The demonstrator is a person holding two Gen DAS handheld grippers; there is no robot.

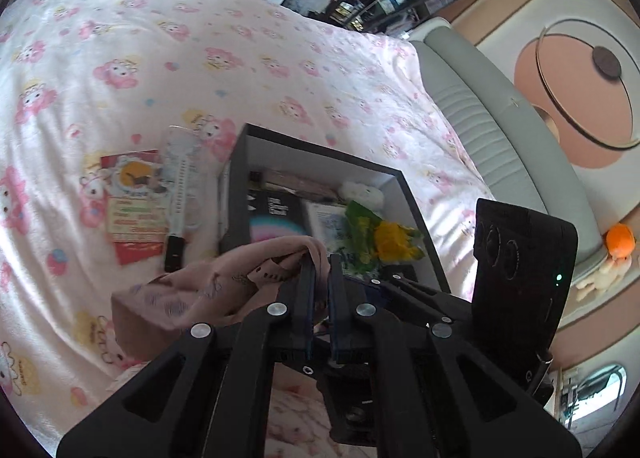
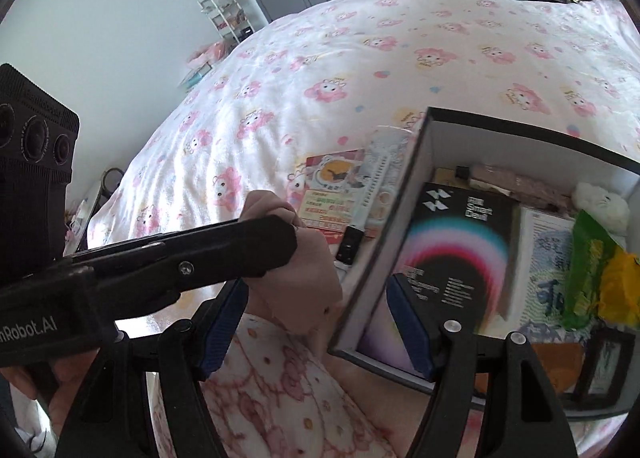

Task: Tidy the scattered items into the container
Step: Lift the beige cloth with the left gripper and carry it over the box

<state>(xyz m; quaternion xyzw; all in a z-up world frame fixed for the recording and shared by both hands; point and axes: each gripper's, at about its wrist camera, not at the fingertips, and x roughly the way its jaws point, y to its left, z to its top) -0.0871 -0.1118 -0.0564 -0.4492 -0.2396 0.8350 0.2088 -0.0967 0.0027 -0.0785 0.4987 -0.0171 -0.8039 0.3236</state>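
Left gripper (image 1: 320, 258): jaws closed on a pale pink printed cloth (image 1: 208, 290), held just above the near edge of the black-walled, white-lined cardboard box (image 1: 412, 193) on the bed with the pink cartoon-print sheet (image 1: 160, 69). Right gripper (image 2: 320, 322): jaws wide apart, nothing between them, at the box's near wall. Beside the box on the sheet: red printed card (image 1: 134, 203), clear packaged strap (image 1: 180, 185). Inside: black rainbow-arc carton (image 2: 456, 254), green-and-yellow packet (image 2: 600, 278).

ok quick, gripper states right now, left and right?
Left gripper: shut on the pink cloth, lifted off the bed.
Right gripper: open, nothing between its fingers.
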